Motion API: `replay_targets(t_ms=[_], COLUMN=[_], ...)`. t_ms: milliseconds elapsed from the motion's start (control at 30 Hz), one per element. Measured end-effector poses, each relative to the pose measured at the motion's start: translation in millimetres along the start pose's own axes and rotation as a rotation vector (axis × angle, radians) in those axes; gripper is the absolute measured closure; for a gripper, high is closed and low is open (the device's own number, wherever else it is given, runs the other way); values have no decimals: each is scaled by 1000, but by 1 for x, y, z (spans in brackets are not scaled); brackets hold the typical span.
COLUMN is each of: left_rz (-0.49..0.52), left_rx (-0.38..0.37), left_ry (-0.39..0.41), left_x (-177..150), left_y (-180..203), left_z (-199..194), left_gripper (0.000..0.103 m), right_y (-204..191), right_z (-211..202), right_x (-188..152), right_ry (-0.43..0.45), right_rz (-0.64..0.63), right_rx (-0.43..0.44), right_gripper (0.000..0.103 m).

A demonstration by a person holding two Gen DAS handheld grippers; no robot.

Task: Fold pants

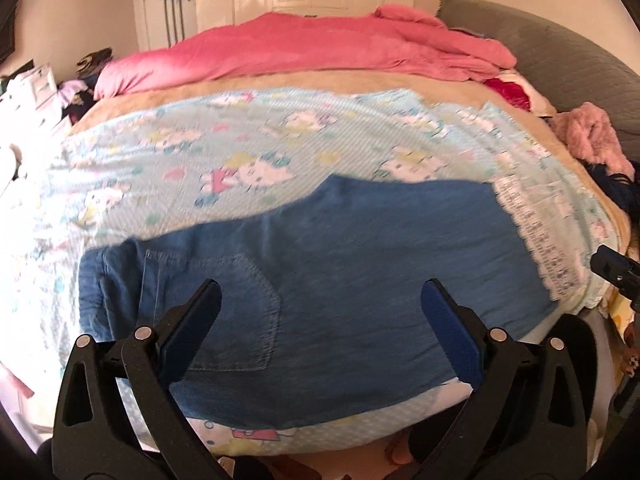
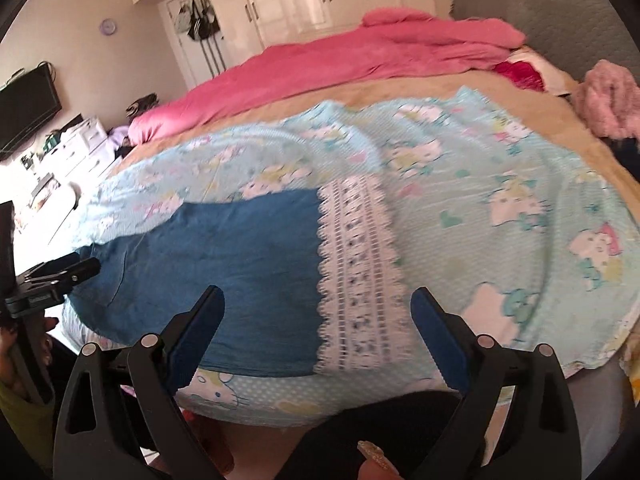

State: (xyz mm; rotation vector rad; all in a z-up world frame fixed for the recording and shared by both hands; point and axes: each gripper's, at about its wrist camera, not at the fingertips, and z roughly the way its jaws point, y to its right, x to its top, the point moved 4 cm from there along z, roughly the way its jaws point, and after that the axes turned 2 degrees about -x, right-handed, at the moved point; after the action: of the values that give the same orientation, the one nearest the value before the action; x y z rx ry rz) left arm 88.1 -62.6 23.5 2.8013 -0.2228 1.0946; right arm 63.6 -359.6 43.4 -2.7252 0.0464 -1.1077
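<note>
Blue denim pants [image 1: 340, 264] lie flat on the bed, back pocket [image 1: 224, 312] up, waist to the left and a white lace hem [image 1: 536, 240] to the right. My left gripper [image 1: 322, 300] hovers open above the seat of the pants, holding nothing. In the right wrist view the pants [image 2: 240, 280] stretch leftward from the lace hem [image 2: 356, 276]. My right gripper [image 2: 318, 308] is open over the hem end, with nothing between its fingers. The left gripper [image 2: 68, 274] shows at the left edge of that view.
A light blue cartoon-print sheet [image 1: 240, 152] covers the near bed. A pink duvet [image 1: 300, 48] lies bunched at the back, a fluffy pink garment [image 2: 608, 100] at the right by a grey headboard [image 1: 568, 60]. White drawers [image 2: 76, 148] stand left. A person's fingers [image 2: 376, 464] show below.
</note>
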Motion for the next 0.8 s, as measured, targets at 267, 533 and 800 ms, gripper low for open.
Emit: replay_targets(t_ms=[267,533,800], left_rz=[46,145,250], left_rx=[-73,-123,-166], left_ry=[8,1,-28], left_x=[32,64,88], left_y=[45,97,147], left_z=[-2,13,38], left_gripper=[9,9,9], right_y=[32,61,64], right_z=[-31,-45,-37], right_x=[0,-7,-13], right_ry=[64,94,75], right_rz=[62,140,162], right_rx=[-42,-64,-48], right_gripper=[4,4,4])
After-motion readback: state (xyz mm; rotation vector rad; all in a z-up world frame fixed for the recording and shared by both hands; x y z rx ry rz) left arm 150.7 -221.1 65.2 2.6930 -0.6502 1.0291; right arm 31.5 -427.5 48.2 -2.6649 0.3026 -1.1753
